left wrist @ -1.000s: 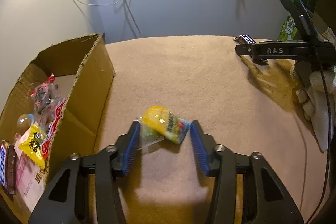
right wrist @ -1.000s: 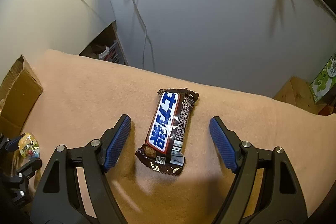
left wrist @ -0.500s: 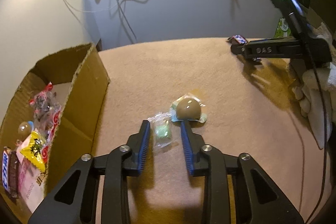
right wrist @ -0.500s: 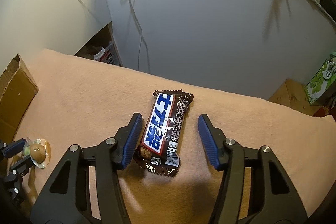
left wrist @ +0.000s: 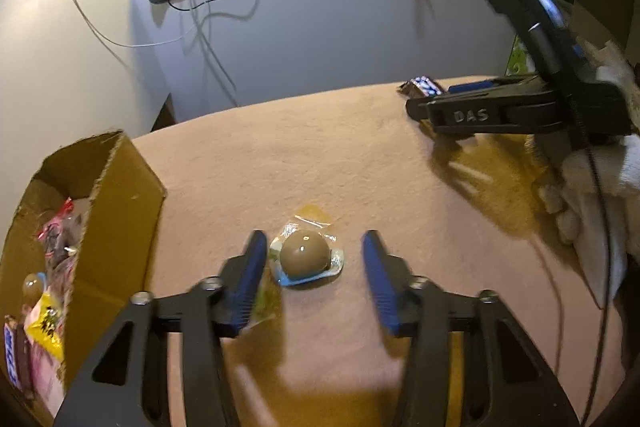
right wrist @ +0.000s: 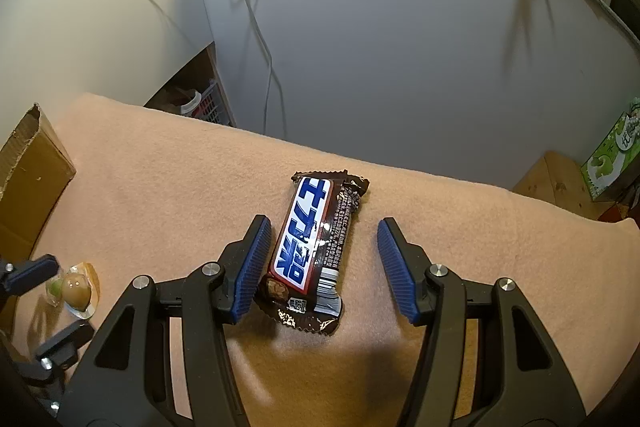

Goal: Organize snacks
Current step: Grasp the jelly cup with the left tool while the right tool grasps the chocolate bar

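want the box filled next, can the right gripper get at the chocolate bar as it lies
Probably yes: the right gripper is open astride the chocolate bar, which lies flat on the blanket with nothing over it.

The left tongs, black-armed with ribbed blue pads, point forward and downward over the desk. Their jaws have just been opening a little and stand apart, a small round wrapped sweet lying between them; the left pad sits against the sweet's wrapper edge while the right pad stands clear of it. The right tongs, of the same black and blue build, also slant downward. Their jaws are apart on either side of a wrapped bar, the left pad just beside it and the right pad clear. A hand in a white fleecy glove holds the right tongs.
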{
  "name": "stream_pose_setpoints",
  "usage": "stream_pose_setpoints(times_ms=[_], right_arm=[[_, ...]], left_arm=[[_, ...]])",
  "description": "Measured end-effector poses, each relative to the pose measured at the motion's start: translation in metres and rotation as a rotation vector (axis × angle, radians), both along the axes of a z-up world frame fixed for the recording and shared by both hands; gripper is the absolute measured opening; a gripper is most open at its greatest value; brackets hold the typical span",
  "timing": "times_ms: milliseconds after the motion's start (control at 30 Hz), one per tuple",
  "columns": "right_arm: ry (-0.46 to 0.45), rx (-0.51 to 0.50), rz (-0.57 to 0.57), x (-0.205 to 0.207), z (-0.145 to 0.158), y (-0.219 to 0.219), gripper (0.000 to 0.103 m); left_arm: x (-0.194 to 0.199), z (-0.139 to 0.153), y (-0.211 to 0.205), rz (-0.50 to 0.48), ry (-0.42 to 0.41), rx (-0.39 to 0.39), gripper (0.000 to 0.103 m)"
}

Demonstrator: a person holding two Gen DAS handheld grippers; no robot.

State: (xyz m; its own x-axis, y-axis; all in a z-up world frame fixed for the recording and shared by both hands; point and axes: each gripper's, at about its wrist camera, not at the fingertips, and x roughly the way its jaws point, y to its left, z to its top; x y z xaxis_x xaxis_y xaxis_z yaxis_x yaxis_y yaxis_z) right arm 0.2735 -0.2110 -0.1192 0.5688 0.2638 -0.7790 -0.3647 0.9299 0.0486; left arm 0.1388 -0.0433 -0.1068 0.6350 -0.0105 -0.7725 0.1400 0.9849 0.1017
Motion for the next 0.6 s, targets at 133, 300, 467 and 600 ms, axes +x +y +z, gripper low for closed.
stream_pose_setpoints(times_ms=[133, 300, 467, 600], right_arm=[[-0.002, 0.008, 0.002, -0.002, -0.001, -0.004, 0.052], [0.0, 0.022, 0.001, -0.004, -0.001, -0.009, 0.031], [0.005, 0.04, 0.008, -0.009, 0.0, -0.013, 0.03], [0.005, 0.048, 0.006, -0.015, 0.002, -0.015, 0.03]], left_arm=[[0.005, -0.005, 0.007, 0.017, 0.018, -0.03, 0.033], [0.002, -0.005, 0.005, 0.023, 0.008, -0.027, 0.031], [-0.003, -0.002, 0.004, 0.025, -0.006, -0.029, 0.028], [-0.008, 0.006, 0.008, 0.029, -0.022, -0.049, 0.027]])
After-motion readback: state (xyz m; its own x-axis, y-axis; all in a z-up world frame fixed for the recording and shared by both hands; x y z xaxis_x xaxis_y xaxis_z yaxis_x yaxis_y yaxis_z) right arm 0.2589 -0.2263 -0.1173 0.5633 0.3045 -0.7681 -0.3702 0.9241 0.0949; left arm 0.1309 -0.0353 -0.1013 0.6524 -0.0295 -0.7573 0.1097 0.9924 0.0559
